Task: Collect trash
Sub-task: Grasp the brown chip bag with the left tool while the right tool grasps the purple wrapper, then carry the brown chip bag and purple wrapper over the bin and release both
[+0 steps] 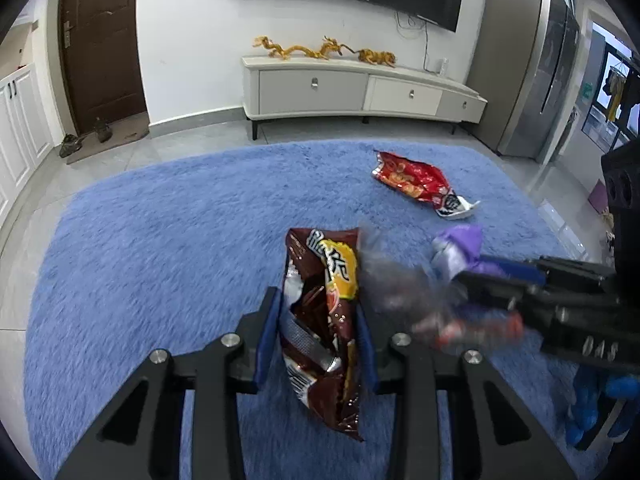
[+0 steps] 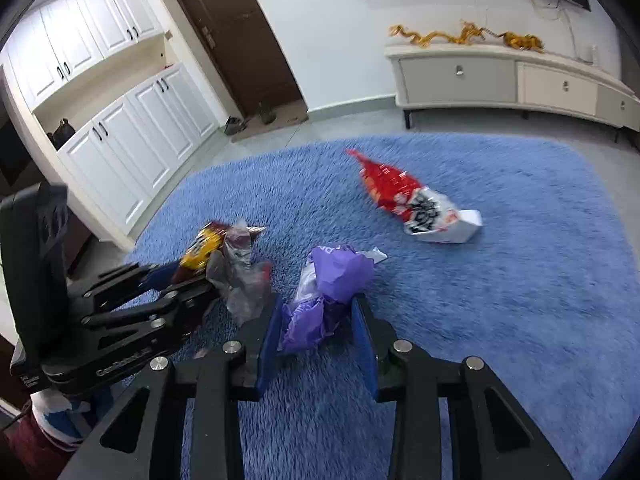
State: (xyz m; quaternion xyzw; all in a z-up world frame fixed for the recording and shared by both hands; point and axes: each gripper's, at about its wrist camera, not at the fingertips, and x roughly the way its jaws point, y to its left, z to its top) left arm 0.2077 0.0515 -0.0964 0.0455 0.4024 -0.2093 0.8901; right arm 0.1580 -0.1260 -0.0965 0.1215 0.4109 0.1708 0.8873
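Observation:
My left gripper [image 1: 318,312] is shut on a brown and yellow snack bag [image 1: 324,320], held above the blue rug [image 1: 160,240]. A crumpled clear plastic wrapper [image 1: 396,284] hangs blurred beside it. My right gripper [image 2: 316,314] is shut on a crumpled purple wrapper [image 2: 328,292]. In the left wrist view the right gripper [image 1: 460,280] comes in from the right with the purple wrapper [image 1: 460,246]. In the right wrist view the left gripper [image 2: 200,276] is at the left with the snack bag [image 2: 202,246] and clear wrapper [image 2: 242,280]. A red and white snack bag [image 1: 420,182] [image 2: 408,196] lies on the rug further off.
A white TV cabinet [image 1: 360,88] with gold dragon figures stands against the far wall. A brown door [image 1: 100,40] and white cupboards [image 2: 120,136] are at the left. A grey fridge [image 1: 532,72] stands at the right. Tiled floor [image 1: 24,220] surrounds the rug.

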